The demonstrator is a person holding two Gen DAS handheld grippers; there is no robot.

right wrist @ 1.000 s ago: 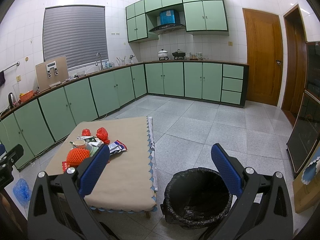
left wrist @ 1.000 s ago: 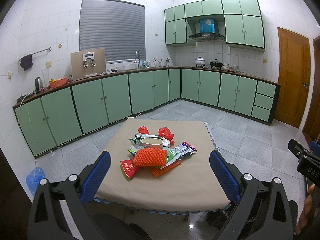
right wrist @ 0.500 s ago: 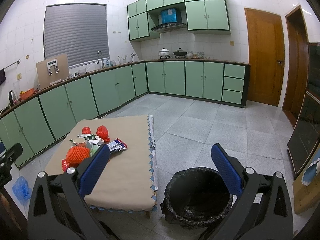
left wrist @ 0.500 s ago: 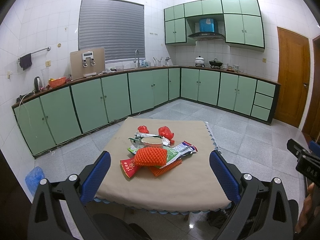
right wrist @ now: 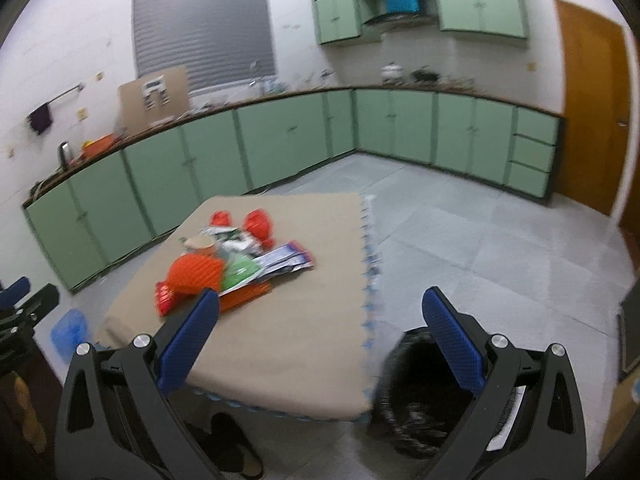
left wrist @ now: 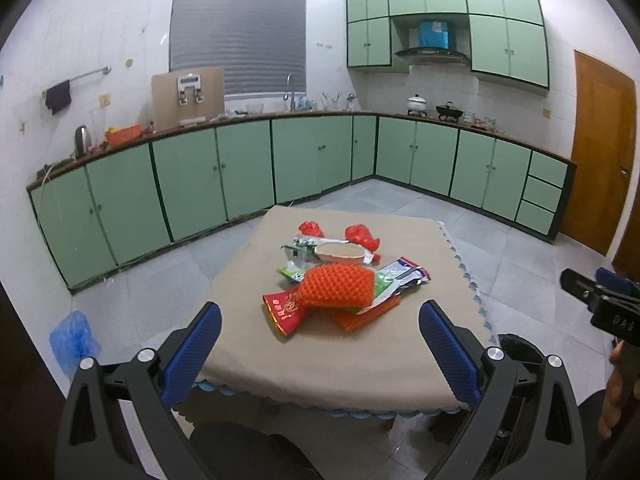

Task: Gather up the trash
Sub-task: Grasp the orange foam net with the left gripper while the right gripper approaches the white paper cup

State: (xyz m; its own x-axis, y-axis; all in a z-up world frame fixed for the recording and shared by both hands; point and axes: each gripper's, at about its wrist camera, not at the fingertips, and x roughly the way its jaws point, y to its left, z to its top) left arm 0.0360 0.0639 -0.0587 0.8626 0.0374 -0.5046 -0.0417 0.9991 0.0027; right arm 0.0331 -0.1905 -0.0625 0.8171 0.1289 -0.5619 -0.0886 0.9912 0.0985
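- Blue ribbed pads line the left gripper (left wrist: 320,344), whose jaws stand wide apart with nothing between them; it hangs short of the near edge of the table (left wrist: 344,368), aimed at the litter.
- The right gripper (right wrist: 320,332) is spread just as wide and holds nothing; its view is blurred, with the table on its left and the black-lined bin (right wrist: 416,392) on the floor just below its right finger.
- The trash sits in one heap near the middle of the beige tablecloth: an orange foam net (left wrist: 338,290) on top, a red packet (left wrist: 282,312) under its near-left end, flat orange netting (left wrist: 360,314) beneath, green wrappers (left wrist: 382,282) and a silvery foil packet (left wrist: 404,274) to the right.
- Further back lie a shallow paper bowl (left wrist: 339,253) and two crumpled red wrappers (left wrist: 362,235).
- Judged by looks, all of it is very light. The foam net is soft and springy, so a pinch across its middle should hold; the foil and plastic packets are thin and slippery and lie flat, so a raised edge or corner is the better grip.
- The bowl looks flimsy and could crush; its rim is the place to take it. Whether it holds anything cannot be told.
- The bin looks empty, though blur hides its bottom.
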